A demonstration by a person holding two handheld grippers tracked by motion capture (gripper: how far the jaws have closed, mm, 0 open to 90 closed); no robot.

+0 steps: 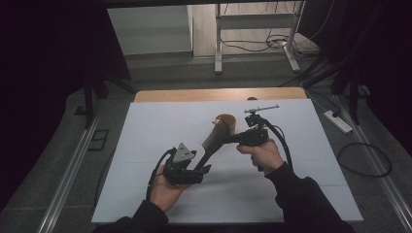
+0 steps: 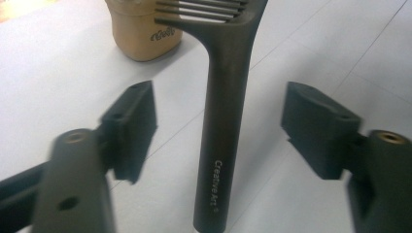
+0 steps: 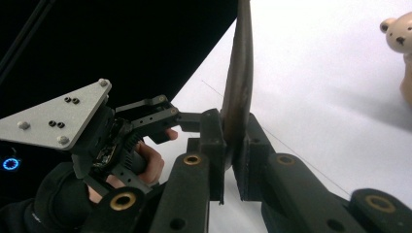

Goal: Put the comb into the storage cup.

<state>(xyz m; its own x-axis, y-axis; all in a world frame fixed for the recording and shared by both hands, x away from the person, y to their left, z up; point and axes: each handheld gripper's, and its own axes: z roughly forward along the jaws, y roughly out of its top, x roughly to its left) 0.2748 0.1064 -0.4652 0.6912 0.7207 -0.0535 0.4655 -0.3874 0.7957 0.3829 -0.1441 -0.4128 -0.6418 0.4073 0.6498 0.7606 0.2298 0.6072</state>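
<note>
Black pads of the right claw (image 3: pixel 232 160) are clamped on the edge of a dark slotted spatula (image 3: pixel 239 77), the two jaws pinched tight with the blade sandwiched between them. In the high view that same right claw (image 1: pixel 232 139) grips the spatula (image 1: pixel 212 143) near its head, held up off the table (image 1: pixel 145 126) at a slant.

Just below, the left claw (image 2: pixel 218 121) stands apart — its jaws sit well clear on either side of the spatula's handle (image 2: pixel 221 145), touching neither flank, though the handle runs straight up between them. In the high view the left claw (image 1: pixel 203 171) sits at the handle's lower end, cradled in the person's left hand (image 1: pixel 165 187); the right hand (image 1: pixel 265 154) holds the other tool.

As for the spatula itself: matte charcoal, with a long narrow handle bearing small pale lettering, widening into a head cut with parallel slots (image 2: pixel 204 9).

Beyond the head stands a tan ceramic jar (image 2: pixel 143 31) with dark script on its side; the high view shows it (image 1: pixel 225 122) as a brownish round pot on the white table — what is inside it I cannot tell. At the edge of the right gripper view there is a pale bear-shaped figure (image 3: pixel 401 48).
</note>
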